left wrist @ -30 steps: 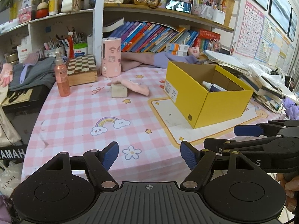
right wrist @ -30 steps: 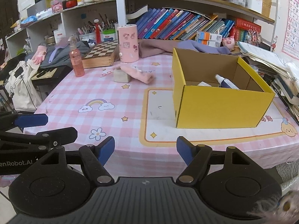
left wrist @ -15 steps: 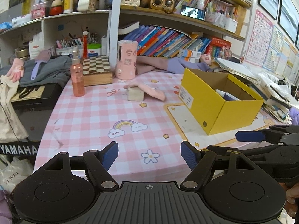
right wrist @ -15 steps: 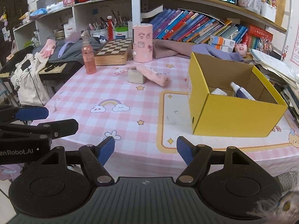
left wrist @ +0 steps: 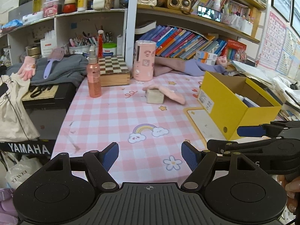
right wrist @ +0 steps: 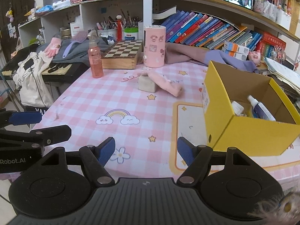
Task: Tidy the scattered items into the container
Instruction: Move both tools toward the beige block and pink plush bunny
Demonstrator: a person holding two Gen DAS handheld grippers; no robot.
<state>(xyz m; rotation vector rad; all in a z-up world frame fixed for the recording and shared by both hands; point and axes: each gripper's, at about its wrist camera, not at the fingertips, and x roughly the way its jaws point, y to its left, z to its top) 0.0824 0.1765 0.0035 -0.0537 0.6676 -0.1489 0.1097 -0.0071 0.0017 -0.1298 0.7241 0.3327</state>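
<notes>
My left gripper (left wrist: 150, 156) & right gripper (right wrist: 145, 151) both agape, empty. Yellow box (right wrist: 249, 133) at 2 o'clock: contents half hidden by wall. Beige block (right wrist: 146, 85) at 12, partly under pink cloth (right wrist: 166, 86).

Adjacent views — probably same table (left wrist: 116, 116)

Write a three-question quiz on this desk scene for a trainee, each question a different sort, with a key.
1. True or false: the yellow box is empty.
2. Which thing lies partly on the beige block? A) pink glove B) hairbrush C) spray bottle
3. Fill in: the chessboard box stands between the pink spray bottle and the pink ____.

Key
1. False: a white-capped tube lies inside.
2. A, the pink glove.
3. Canister.
</notes>
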